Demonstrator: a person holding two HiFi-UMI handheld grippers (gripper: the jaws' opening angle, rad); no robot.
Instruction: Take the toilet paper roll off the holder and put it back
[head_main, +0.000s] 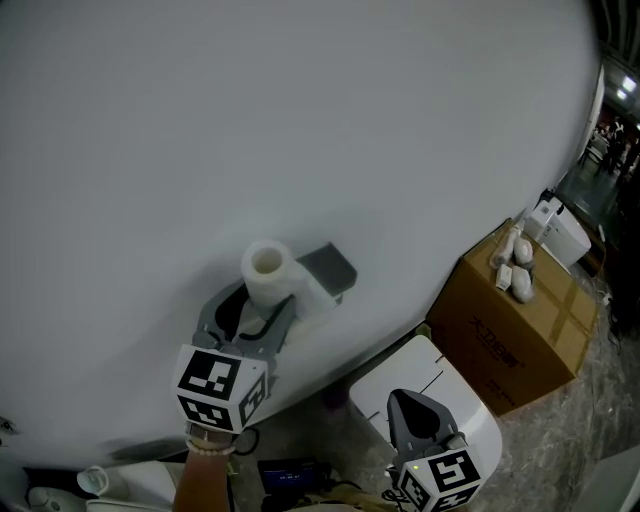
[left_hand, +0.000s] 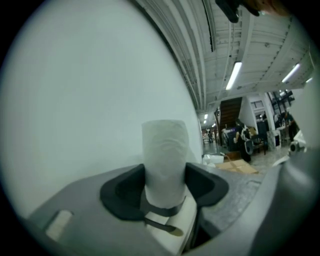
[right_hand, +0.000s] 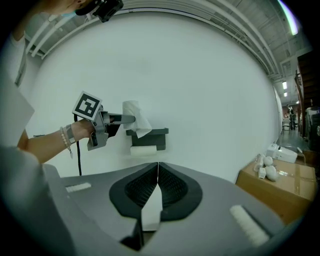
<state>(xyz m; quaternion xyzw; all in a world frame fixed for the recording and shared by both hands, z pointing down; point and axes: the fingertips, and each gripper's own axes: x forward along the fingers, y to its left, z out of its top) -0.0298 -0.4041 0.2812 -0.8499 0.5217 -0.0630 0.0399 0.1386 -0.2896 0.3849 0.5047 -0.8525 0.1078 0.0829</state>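
Left claw (head_main: 266, 300), raised to the wall (head_main: 300, 120), clamps the toilet paper roll (head_main: 266, 266).

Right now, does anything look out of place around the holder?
Yes: the toilet paper roll stands on end between the jaws of the left gripper, off the wall holder, and a loose tail of paper hangs askew from it.

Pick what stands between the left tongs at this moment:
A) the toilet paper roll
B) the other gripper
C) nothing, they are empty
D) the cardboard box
A: in the left gripper view the toilet paper roll stands upright between the pads of the left tongs, touching both.
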